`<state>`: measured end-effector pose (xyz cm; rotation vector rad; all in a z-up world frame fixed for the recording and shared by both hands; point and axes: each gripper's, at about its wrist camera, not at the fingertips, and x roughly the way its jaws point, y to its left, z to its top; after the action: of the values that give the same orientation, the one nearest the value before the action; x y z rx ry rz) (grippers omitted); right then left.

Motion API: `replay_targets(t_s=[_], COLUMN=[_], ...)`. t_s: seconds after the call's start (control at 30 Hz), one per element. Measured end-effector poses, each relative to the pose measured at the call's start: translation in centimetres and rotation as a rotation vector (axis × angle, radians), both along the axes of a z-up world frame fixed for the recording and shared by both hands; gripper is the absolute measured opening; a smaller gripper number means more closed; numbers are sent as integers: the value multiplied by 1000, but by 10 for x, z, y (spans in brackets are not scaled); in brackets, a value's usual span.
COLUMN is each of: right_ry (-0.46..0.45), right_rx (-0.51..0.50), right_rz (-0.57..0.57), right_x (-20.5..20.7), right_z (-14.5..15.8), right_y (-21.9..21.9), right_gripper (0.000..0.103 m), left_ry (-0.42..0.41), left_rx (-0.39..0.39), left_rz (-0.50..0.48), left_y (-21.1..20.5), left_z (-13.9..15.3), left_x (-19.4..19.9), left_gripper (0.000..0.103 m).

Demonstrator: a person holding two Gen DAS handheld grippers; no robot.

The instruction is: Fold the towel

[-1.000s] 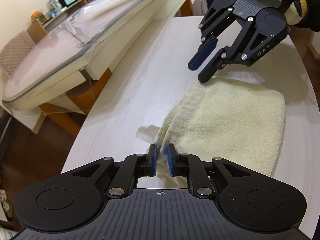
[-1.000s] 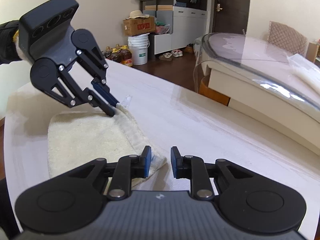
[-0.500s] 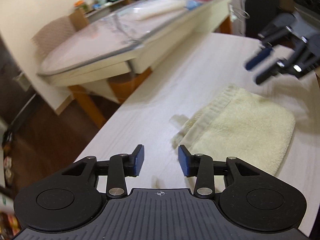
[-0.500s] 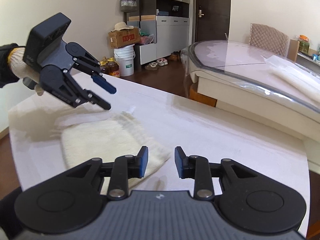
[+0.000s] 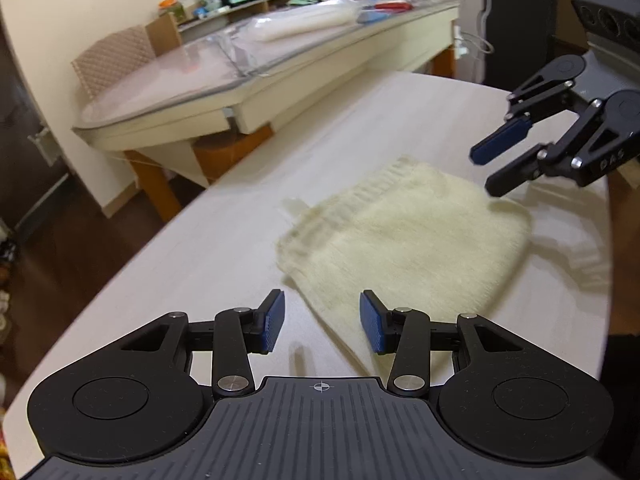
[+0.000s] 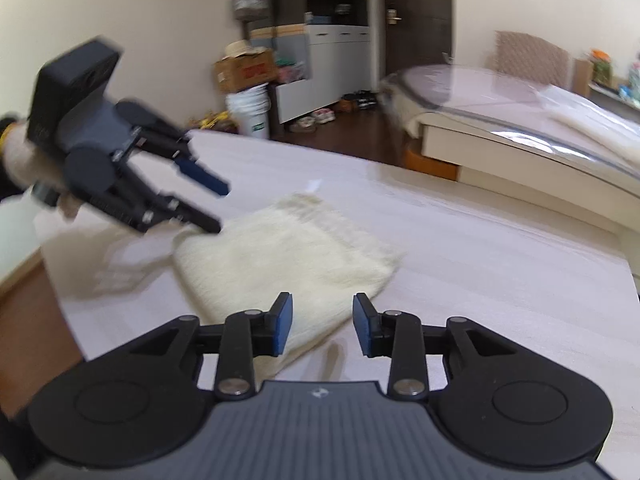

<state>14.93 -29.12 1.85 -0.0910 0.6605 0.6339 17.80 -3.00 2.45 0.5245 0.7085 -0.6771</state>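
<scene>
Folded towel (image 5: 404,248) sits mid-frame on the table (image 5: 224,248). Left gripper (image 5: 322,322) open and empty; right gripper (image 6: 322,324) empty too, jaws opening.

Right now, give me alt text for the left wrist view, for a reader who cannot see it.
A folded cream towel lies flat on a pale wooden table, held by neither gripper. The left gripper is in the foreground with its jaws apart and empty; the right gripper hovers at the towel's far right, jaws opening, nothing between them. A glass-topped table stands behind.
</scene>
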Motion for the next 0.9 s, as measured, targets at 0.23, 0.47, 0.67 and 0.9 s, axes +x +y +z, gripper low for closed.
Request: replay_targets(t_s=[0.23, 0.47, 0.67, 0.9], right_ry=[-11, 6, 21, -50], right_rx=[11, 7, -2, -95], right_rz=[-1, 0, -42, -62], right_x=[27, 36, 38, 45], right_z=[5, -3, -10, -18], right_y=[6, 8, 2, 13], right_gripper=[39, 40, 41, 40], left_ry=[67, 128, 77, 80], left_rx=[-16, -53, -53, -26], left_rz=[-7, -38, -40, 13], left_y=[-6, -6, -9, -10], left_z=[-9, -14, -12, -14], left_x=[36, 51, 46, 51], left_gripper=[37, 27, 14, 15])
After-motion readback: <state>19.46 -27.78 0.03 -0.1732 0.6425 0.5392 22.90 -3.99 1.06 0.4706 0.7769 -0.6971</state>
